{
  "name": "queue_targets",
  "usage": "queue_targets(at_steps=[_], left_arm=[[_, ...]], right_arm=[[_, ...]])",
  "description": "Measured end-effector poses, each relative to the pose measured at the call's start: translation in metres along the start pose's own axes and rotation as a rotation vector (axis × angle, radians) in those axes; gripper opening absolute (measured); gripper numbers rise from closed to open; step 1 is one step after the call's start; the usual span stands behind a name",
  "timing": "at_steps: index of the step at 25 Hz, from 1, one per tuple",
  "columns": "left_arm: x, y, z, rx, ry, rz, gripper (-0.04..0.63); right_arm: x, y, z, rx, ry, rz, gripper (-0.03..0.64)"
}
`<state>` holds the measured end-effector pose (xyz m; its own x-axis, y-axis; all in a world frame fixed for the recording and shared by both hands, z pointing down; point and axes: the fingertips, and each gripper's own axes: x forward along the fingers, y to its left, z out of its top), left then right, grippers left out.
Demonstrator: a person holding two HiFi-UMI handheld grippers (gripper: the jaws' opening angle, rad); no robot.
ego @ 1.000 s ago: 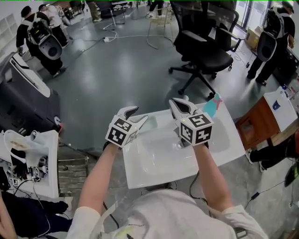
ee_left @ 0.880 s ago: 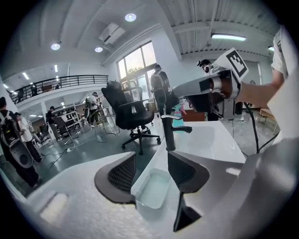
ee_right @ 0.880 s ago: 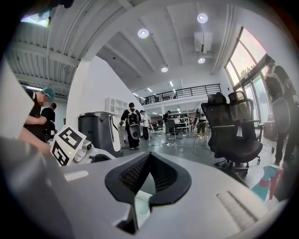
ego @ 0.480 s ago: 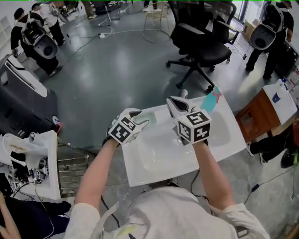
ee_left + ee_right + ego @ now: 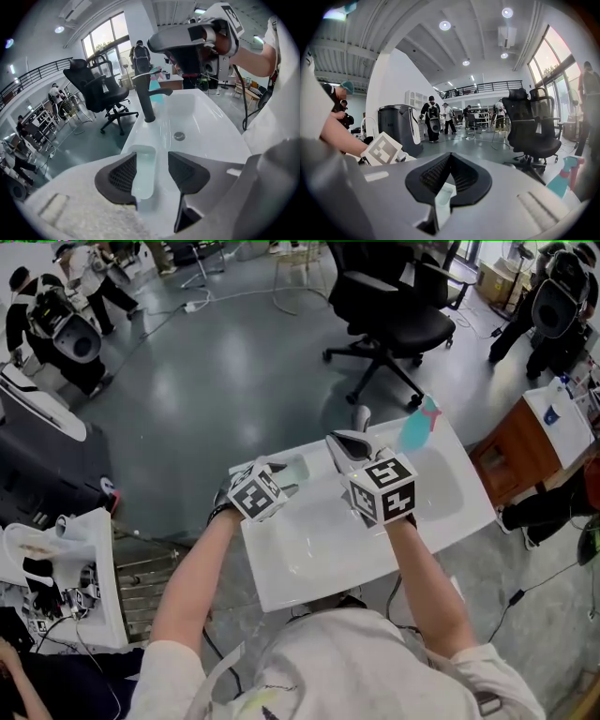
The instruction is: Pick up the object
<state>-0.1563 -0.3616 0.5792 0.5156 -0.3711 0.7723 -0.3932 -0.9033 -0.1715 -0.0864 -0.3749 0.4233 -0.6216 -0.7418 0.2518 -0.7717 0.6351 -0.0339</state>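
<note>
- A white washbasin (image 5: 309,592) is seen at the centre of the head view, set on a grey floor (image 5: 225,381).
- A black tap (image 5: 147,101) is stood upright at the basin's far edge, with a round drain (image 5: 179,136) below it.
- A teal spray bottle (image 5: 417,427) is placed at the basin's upper right corner.
- A black office chair (image 5: 394,320) is seen at top centre.
- A wooden cabinet (image 5: 502,460) is seen at right.
- A second white basin (image 5: 94,549) is seen at lower left.

Washbasin below the grippers: one, white ceramic (image 5: 309,554)
Taps: one dark upright tap (image 5: 146,96), at the washbasin's rear rim
Pale-green translucent oblong pieces: one (image 5: 143,173), on the washbasin's left rim
Teal spray bottles: one (image 5: 417,427), at the washbasin's far right corner
Grippers: two, the left gripper (image 5: 152,171) and the right gripper (image 5: 449,171)
</note>
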Motion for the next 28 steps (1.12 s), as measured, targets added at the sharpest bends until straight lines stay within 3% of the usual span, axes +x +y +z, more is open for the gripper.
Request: queue_targets(at_steps=[10, 28], left_arm=[[0.035, -0.011, -0.025, 0.057, 0.112, -0.106, 0.206], [0.064, -0.014, -0.046, 0.086, 0.220, -0.178, 0.111]], right_arm=[[-0.003, -0.012, -0.009, 0.023, 0.011, -0.032, 0.003], [-0.004, -0.029, -0.018, 0.014, 0.040, -0.056, 0.003]])
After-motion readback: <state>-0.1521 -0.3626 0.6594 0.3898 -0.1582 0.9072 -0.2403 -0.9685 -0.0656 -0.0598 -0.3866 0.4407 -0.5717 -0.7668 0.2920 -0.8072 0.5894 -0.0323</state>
